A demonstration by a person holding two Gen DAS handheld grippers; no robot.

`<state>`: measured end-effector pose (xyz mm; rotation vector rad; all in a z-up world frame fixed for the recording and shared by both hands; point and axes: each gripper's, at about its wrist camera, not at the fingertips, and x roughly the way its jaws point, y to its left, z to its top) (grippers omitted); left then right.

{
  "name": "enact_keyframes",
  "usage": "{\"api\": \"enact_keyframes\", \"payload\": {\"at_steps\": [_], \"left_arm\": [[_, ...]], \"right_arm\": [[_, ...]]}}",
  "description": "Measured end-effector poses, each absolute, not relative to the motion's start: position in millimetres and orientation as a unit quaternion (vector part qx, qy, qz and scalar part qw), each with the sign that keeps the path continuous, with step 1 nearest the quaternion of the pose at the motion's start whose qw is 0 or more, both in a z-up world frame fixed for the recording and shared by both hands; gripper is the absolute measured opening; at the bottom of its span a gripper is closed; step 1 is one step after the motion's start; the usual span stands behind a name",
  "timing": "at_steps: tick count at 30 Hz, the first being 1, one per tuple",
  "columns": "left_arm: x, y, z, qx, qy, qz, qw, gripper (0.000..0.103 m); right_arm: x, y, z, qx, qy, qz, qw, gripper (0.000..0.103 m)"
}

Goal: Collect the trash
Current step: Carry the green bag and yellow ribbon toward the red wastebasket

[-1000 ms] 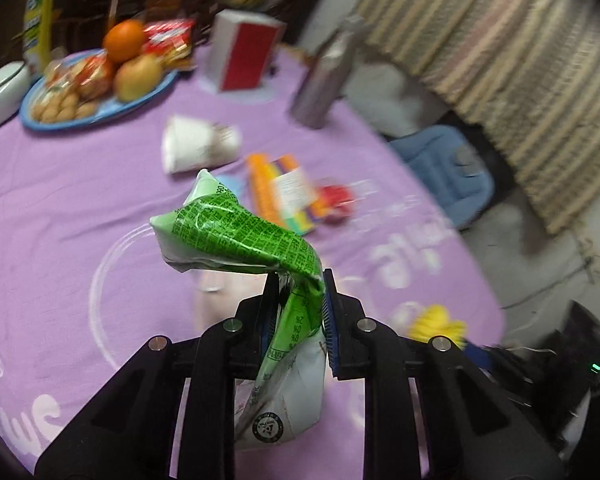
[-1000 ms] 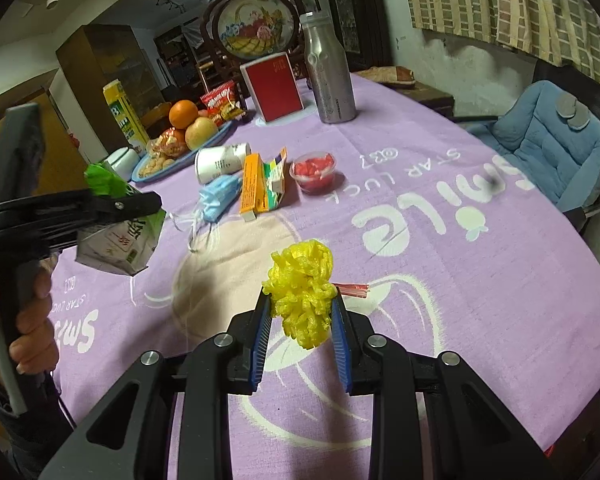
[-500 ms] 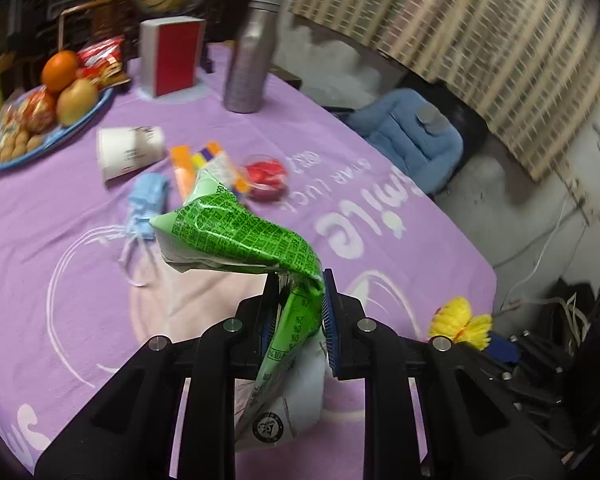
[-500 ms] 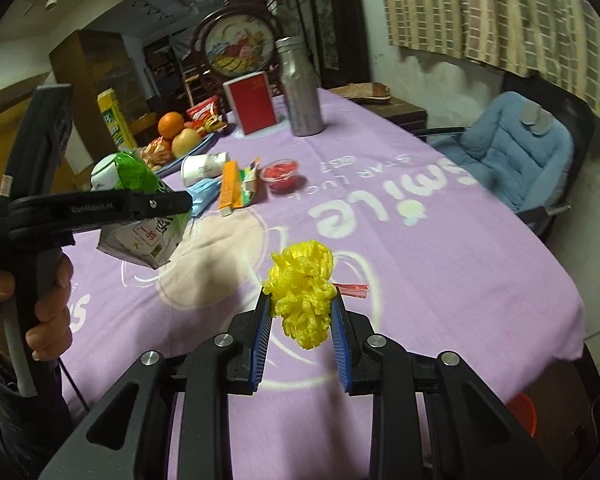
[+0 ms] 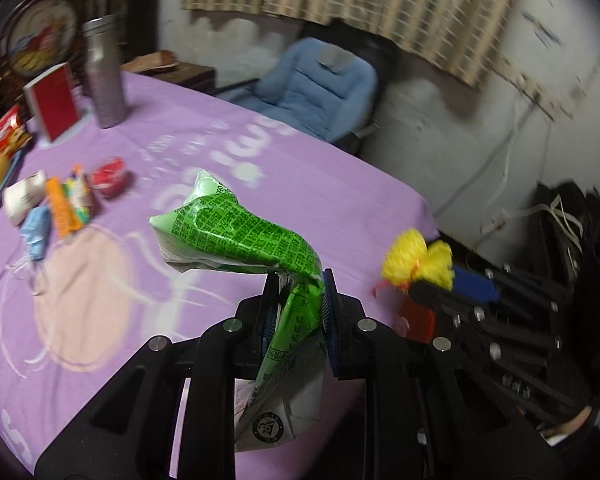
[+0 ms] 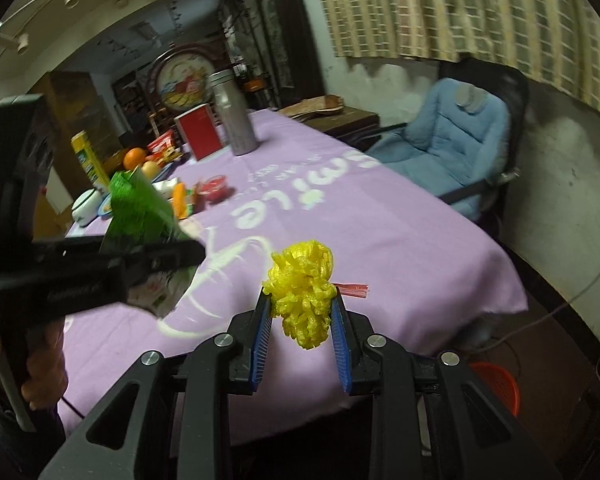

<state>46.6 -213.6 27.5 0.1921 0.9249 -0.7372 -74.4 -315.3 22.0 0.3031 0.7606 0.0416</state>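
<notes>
**Desk:** What's the setting?

**Photographer:** A dim room. A table under a purple tablecloth (image 6: 380,232) printed with white lettering and circle outlines, a blue padded chair (image 6: 456,140) beside its far edge, a checked curtain (image 6: 440,8) on a scuffed pale wall. At the far end stand a steel bottle (image 6: 236,116) and a red box (image 6: 200,132), with a plate of fruit (image 6: 136,160) near them. Mid-table lie a tipped paper cup (image 5: 24,196), a blue face mask (image 5: 36,228), an orange-and-green packet (image 5: 66,204) and a small red-filled tub (image 5: 110,178), close together. An orange basket (image 6: 496,384) sits on the floor past the table's near corner.

**Desk:** And the rubbish itself?

**Photographer:** Both pieces are off the cloth, in the air over the table's near end. The left gripper (image 5: 296,312) is clamped narrowly on a crumpled green-and-white carton (image 5: 236,236). Its long axis bends: the white base hangs down towards the camera, the green upper part kinks away to the upper left, top corner aimed at the mid-table clutter.

**Desk:** The other hand?

**Photographer:** The right gripper (image 6: 300,312) pinches a wadded yellow plastic bag (image 6: 304,292) between its blue pads. The wad is roughly ball-shaped, slightly taller than wide, with a red tie (image 6: 354,290) poking out level to the right. A person's hand (image 6: 40,376) grips the left tool's handle.
</notes>
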Motion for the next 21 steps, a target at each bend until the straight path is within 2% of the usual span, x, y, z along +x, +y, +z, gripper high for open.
{"api": "enact_keyframes", "payload": {"at_steps": [12,21], "left_arm": [[-31.8,-328.2,8.1,0.172,0.435,-0.447,0.763,0.022],[-71.7,-412.6,-46.8,0.238,0.461,-0.491,0.7,0.022]], "right_arm": [[-151.8,-428.6,-21.2,0.215,0.372,-0.069,0.9,0.028],[-191.8,-493.2,-91.4,0.262,0.41,-0.127,0.864,0.028]]}}
